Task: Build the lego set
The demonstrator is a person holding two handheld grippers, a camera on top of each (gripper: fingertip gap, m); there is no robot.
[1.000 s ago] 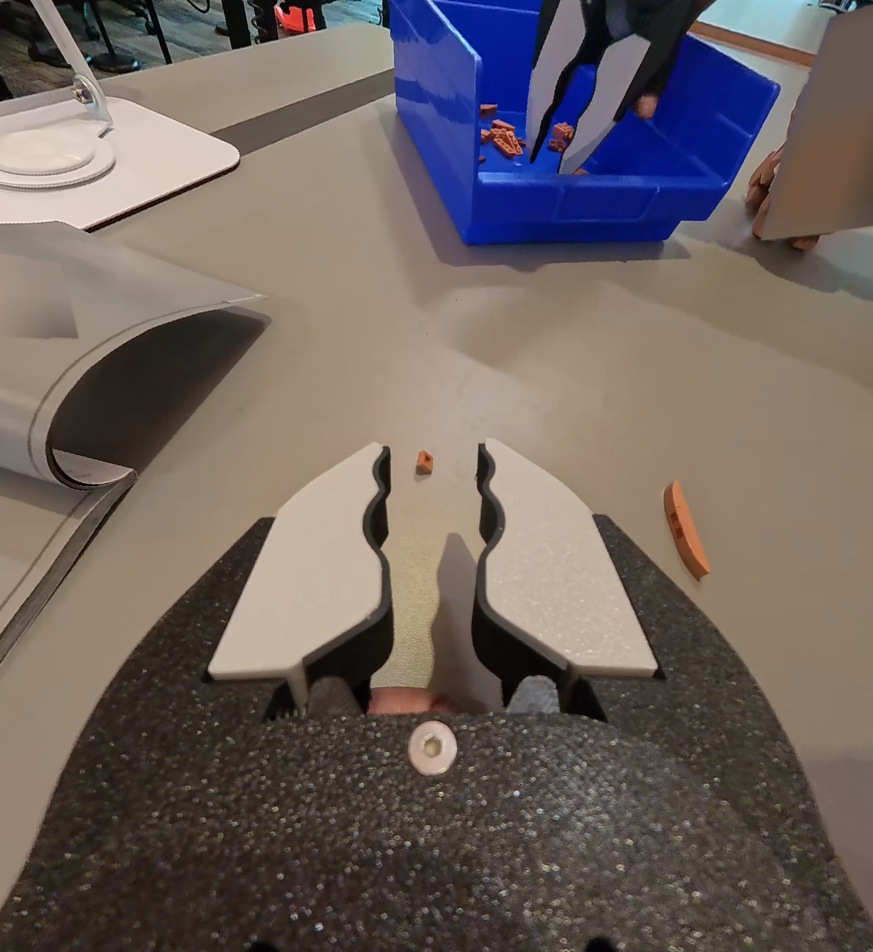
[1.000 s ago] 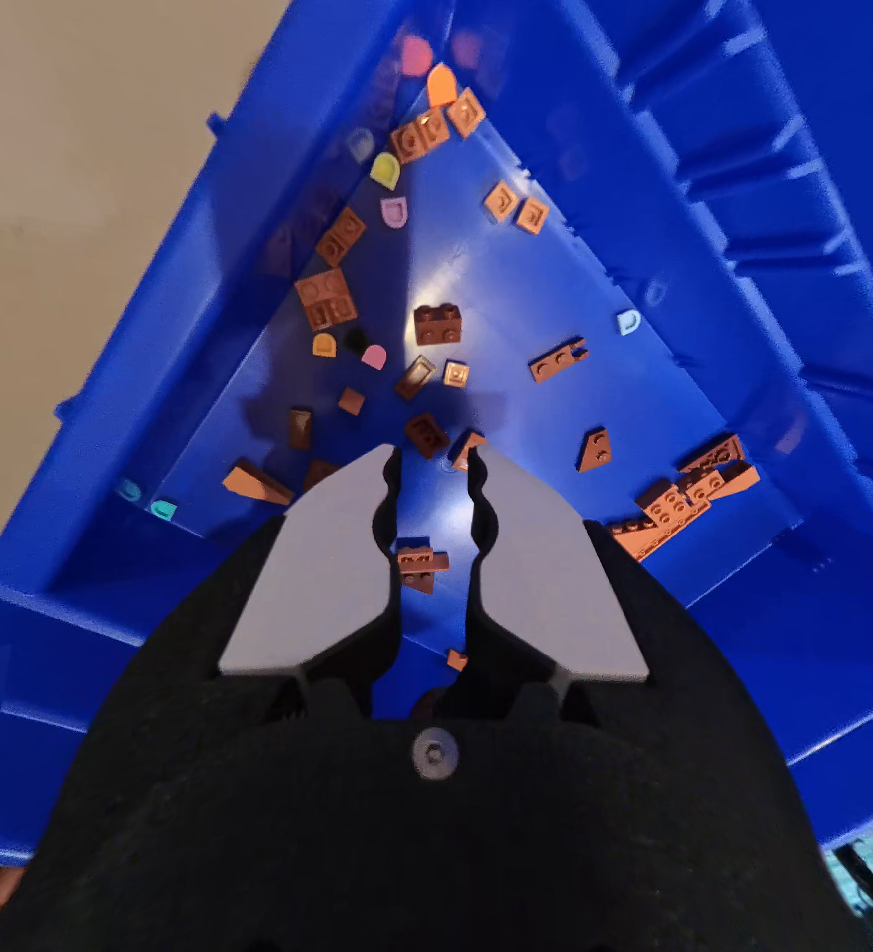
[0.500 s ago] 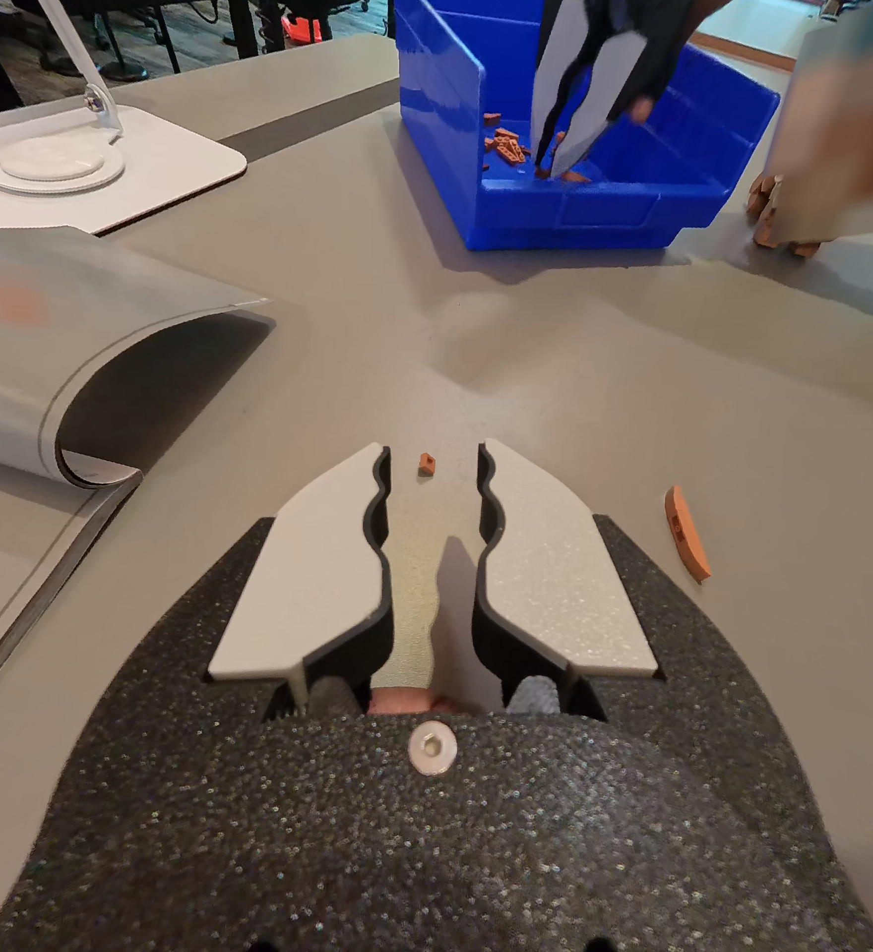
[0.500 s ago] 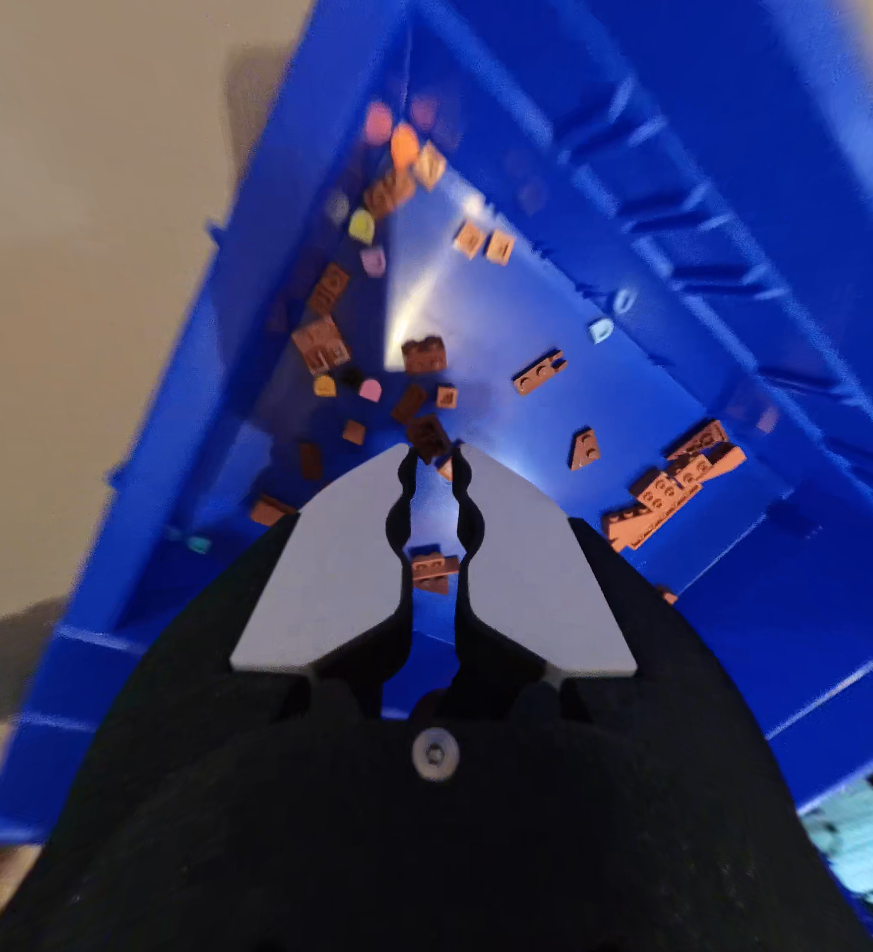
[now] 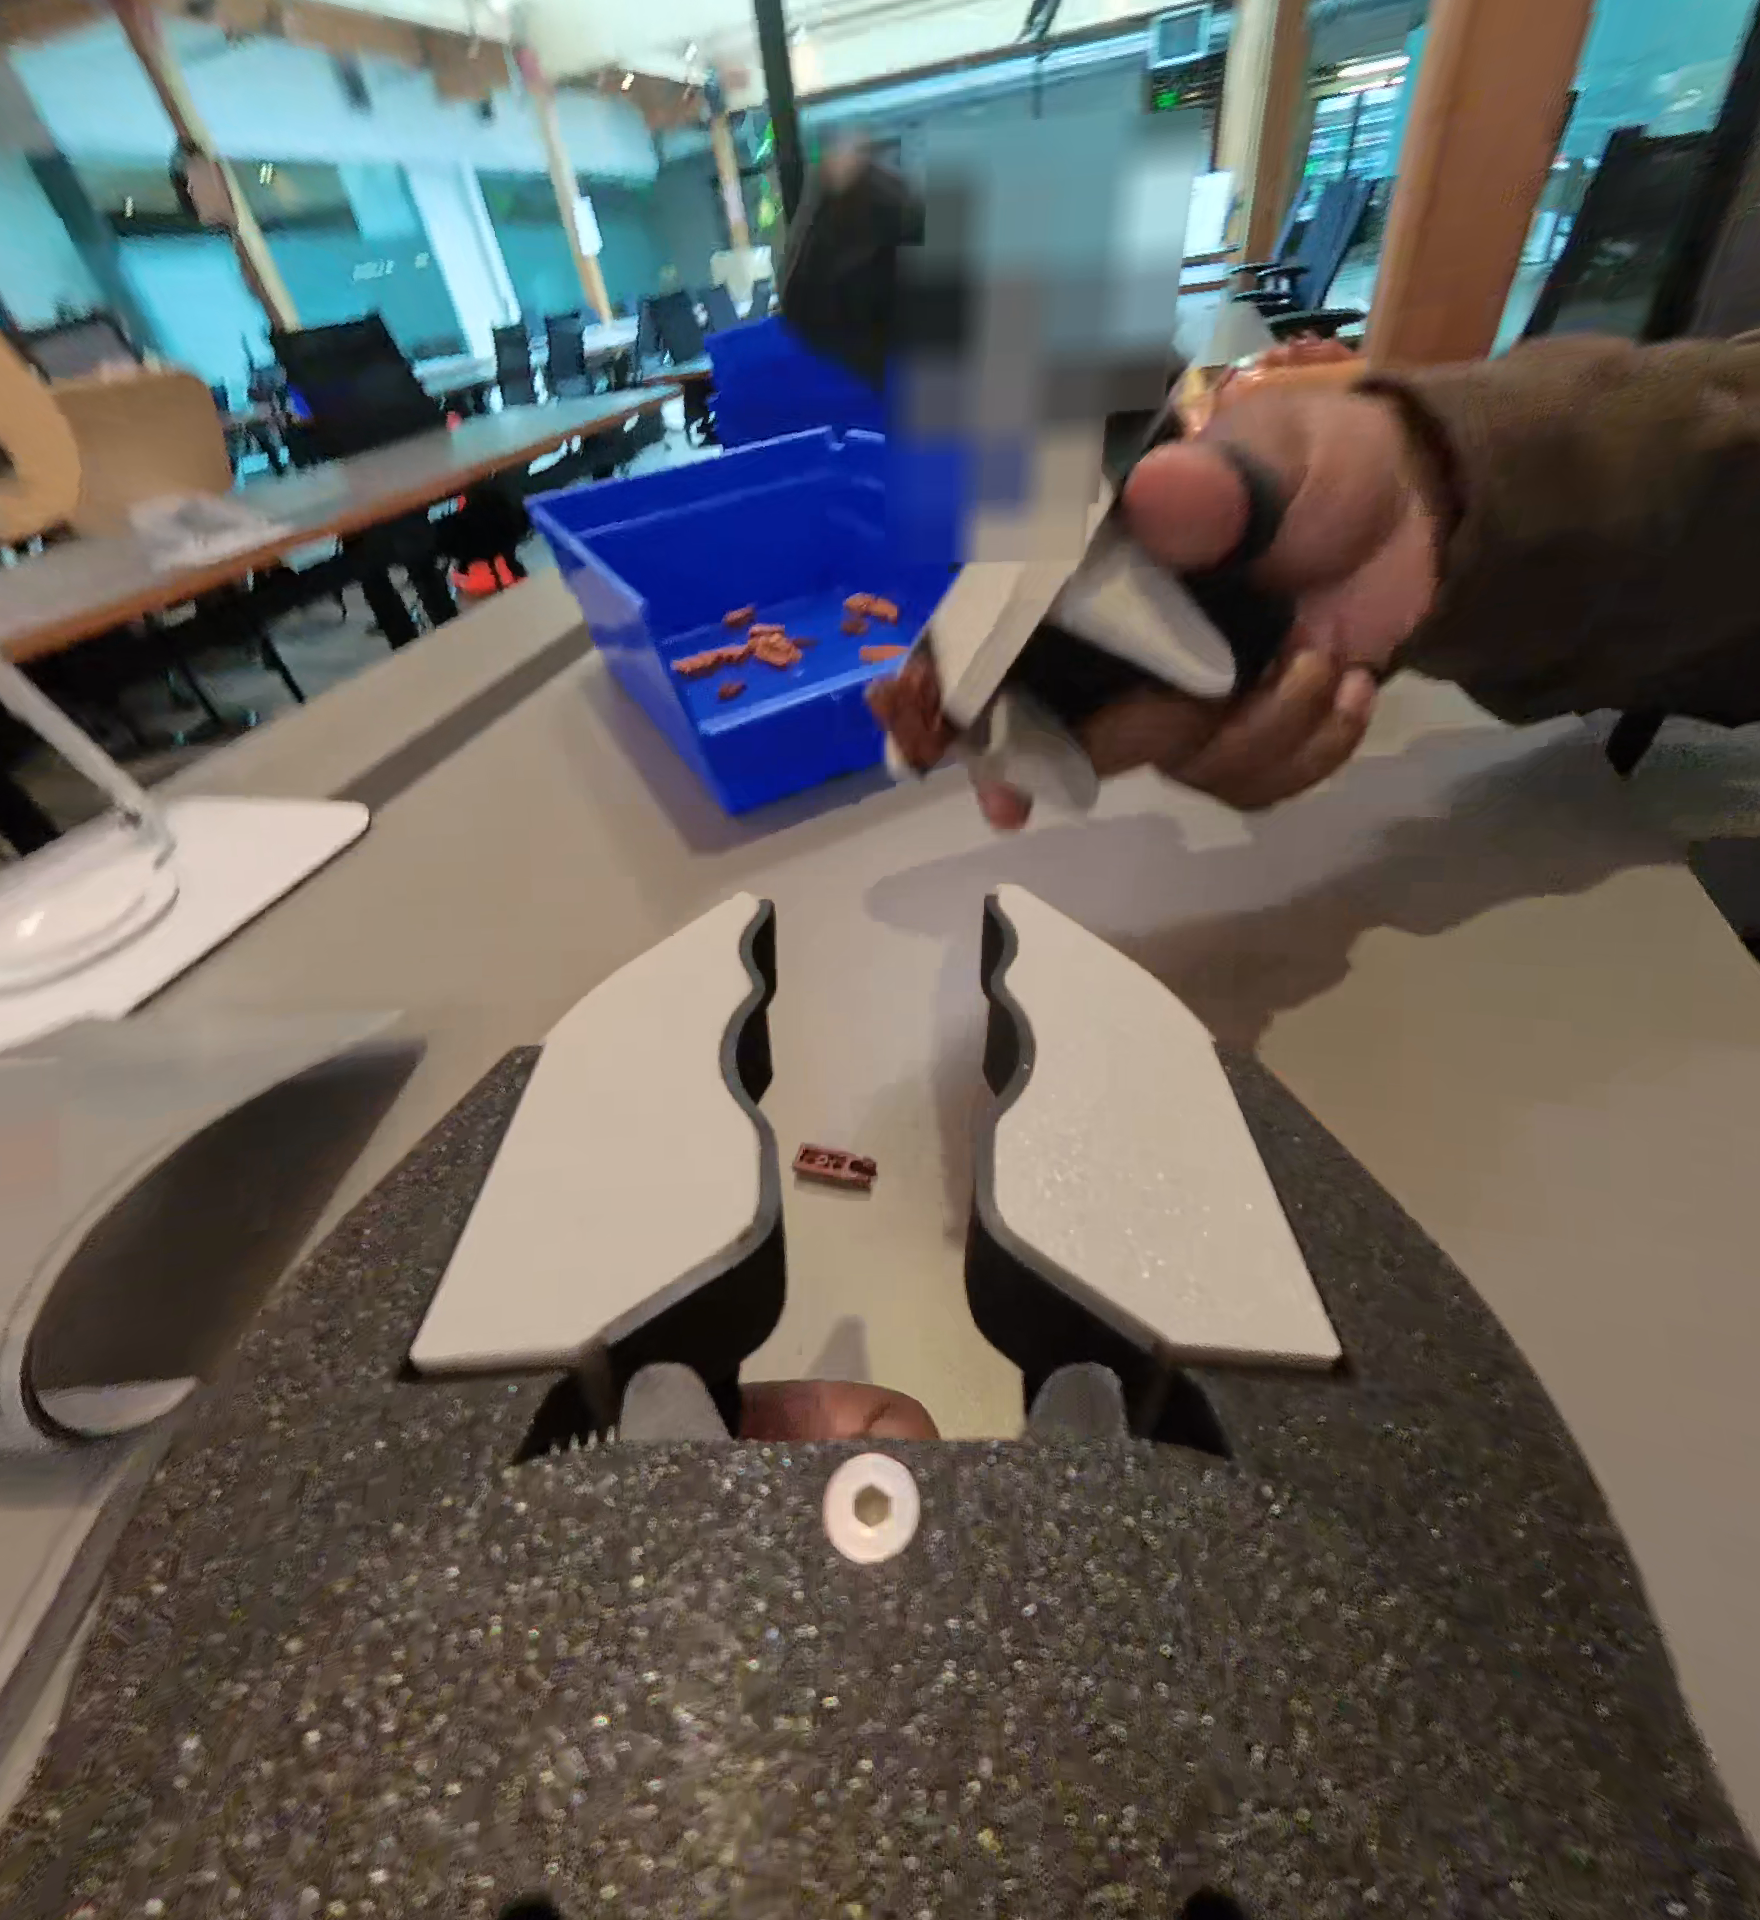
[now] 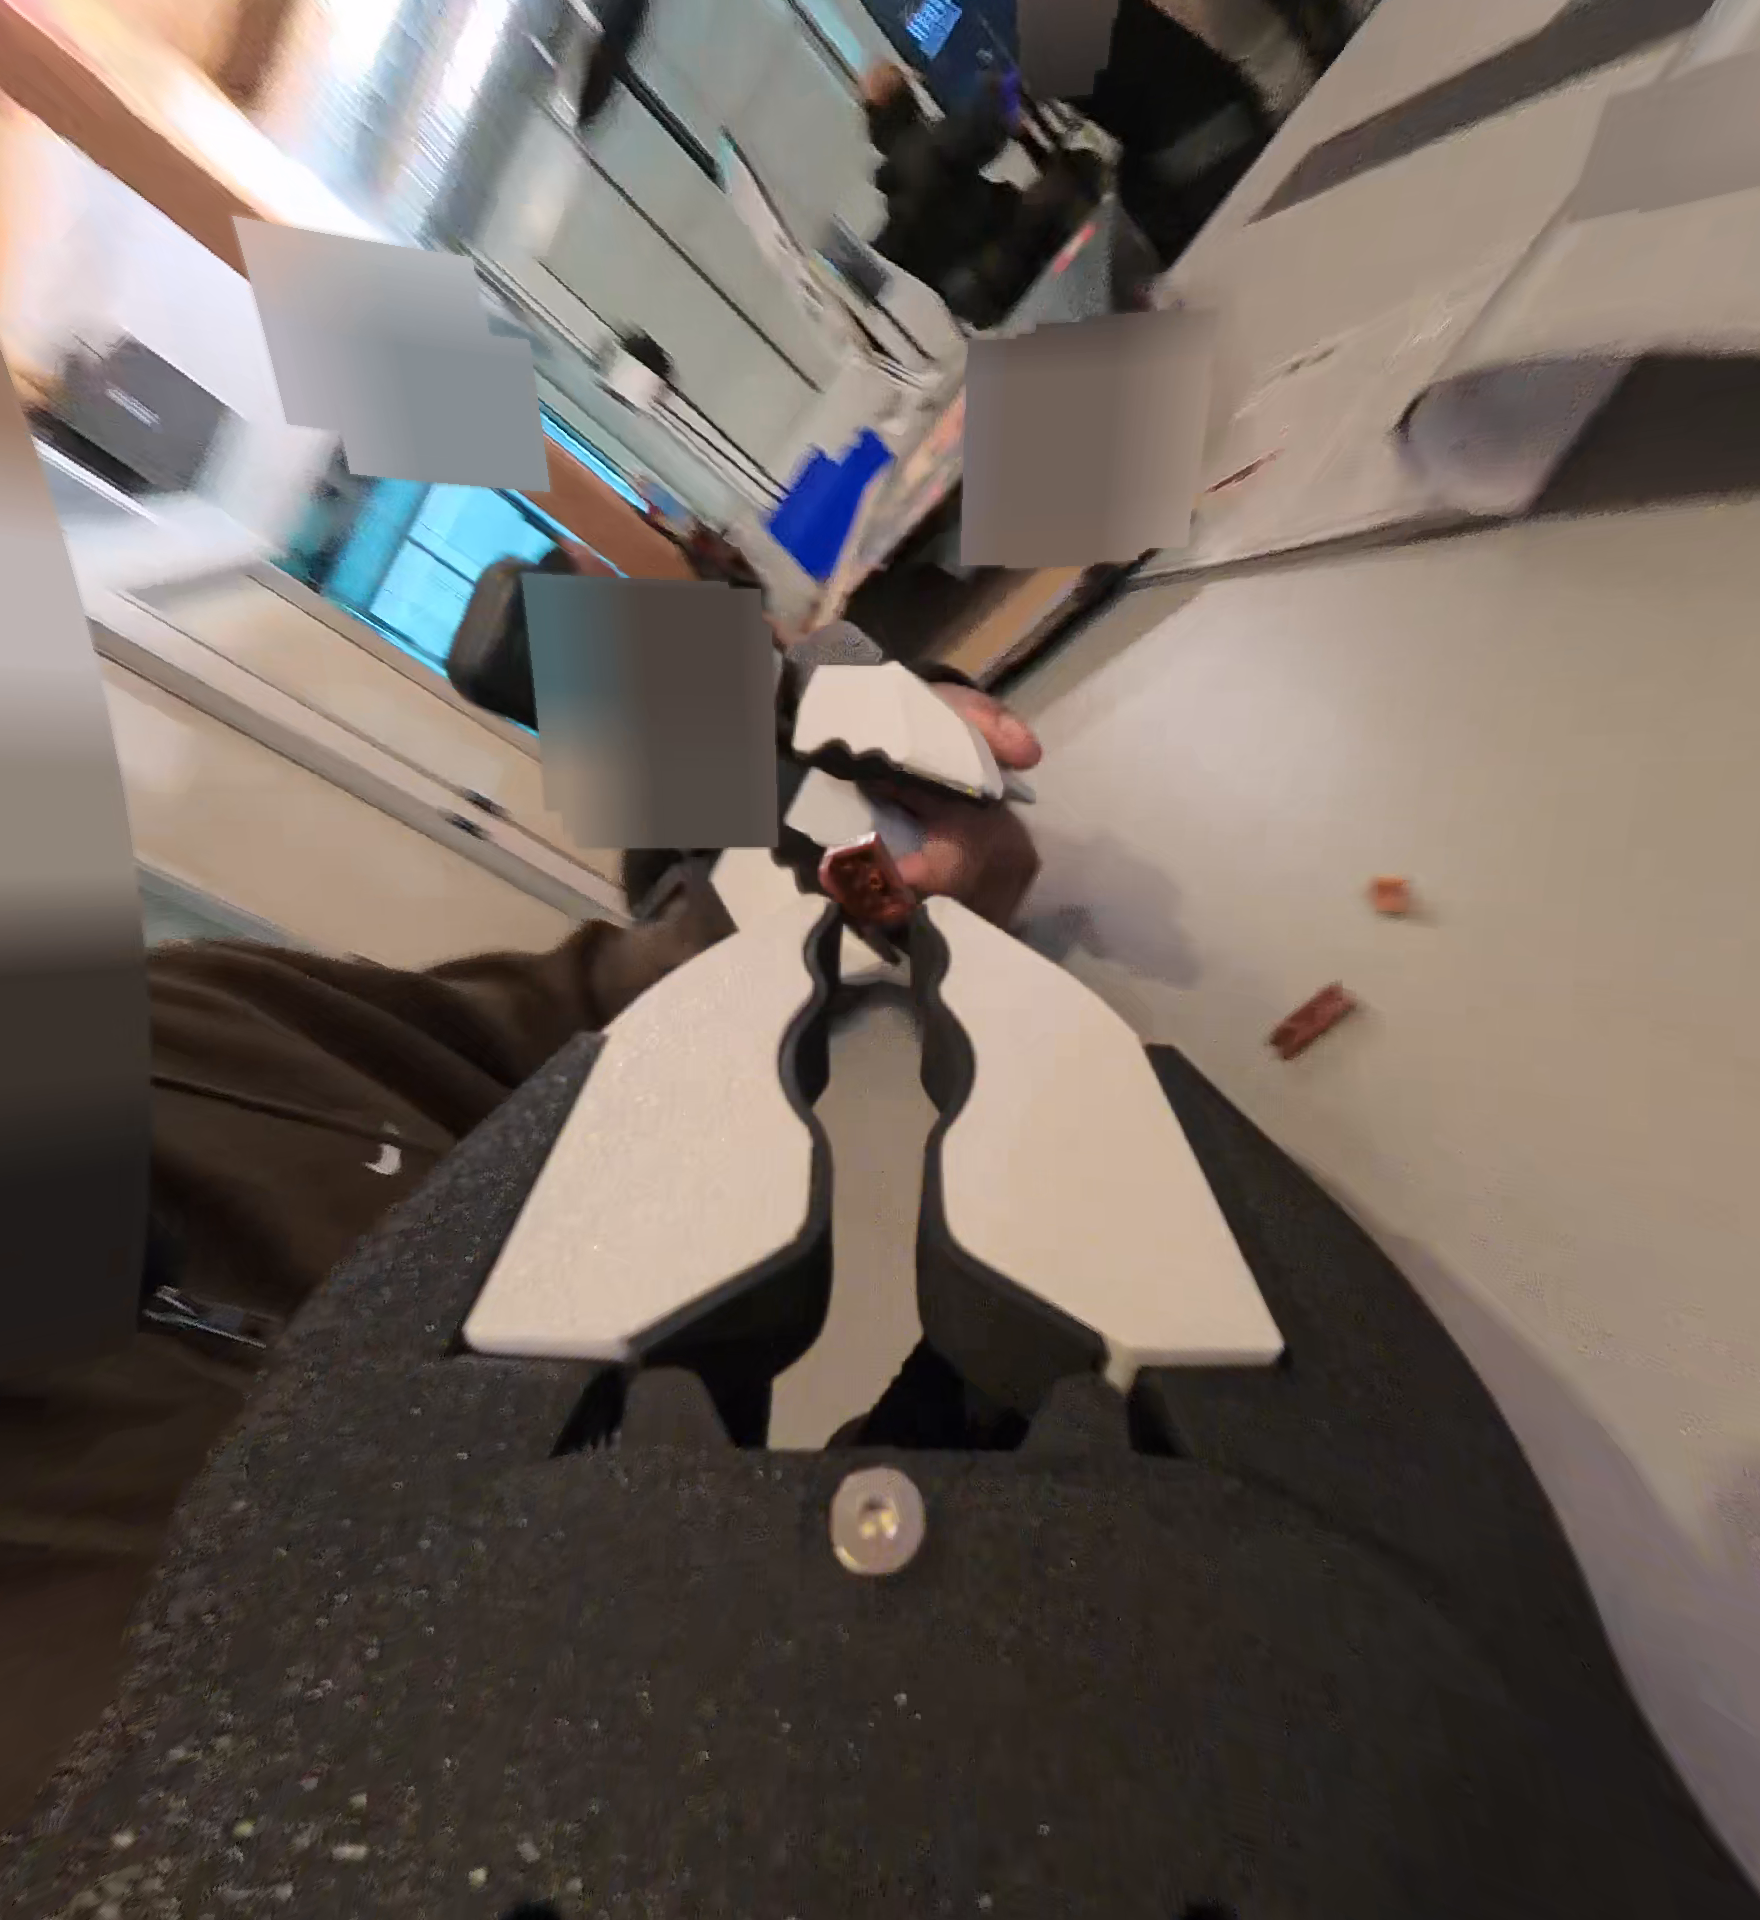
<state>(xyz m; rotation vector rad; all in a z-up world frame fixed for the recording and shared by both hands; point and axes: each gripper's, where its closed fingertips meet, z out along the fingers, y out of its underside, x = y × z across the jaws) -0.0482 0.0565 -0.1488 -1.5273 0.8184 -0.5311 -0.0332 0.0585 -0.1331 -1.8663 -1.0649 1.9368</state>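
My right gripper (image 6: pixel 871 920) is shut on a small dark-brown brick (image 6: pixel 863 883) at its fingertips and holds it in the air above the grey table (image 6: pixel 1478 935). In the left wrist view the right gripper (image 5: pixel 933 738) and its brick (image 5: pixel 907 707) hang in front of the blue bin (image 5: pixel 782 727). My left gripper (image 5: pixel 878 914) is open and empty, low over the table. A small brown plate (image 5: pixel 834 1164) lies flat on the table between its fingers. The left gripper also shows in the right wrist view (image 6: pixel 834 774), just beyond the held brick.
The blue bin holds several loose brown pieces (image 5: pixel 751 655). A curled instruction booklet (image 5: pixel 128 1143) lies at the left, with a white stand base (image 5: pixel 180 862) behind it. Two loose brown pieces (image 6: pixel 1312 1021) (image 6: pixel 1390 896) lie on the table. A person's hand and brown sleeve (image 5: pixel 1582 520) are at the right. Left and right tips are no more than a few centimetres apart.
My right gripper closed on a brown brick in the bin, lifted it out and swung over the table toward the left gripper. The left gripper tilted up and moved forward.
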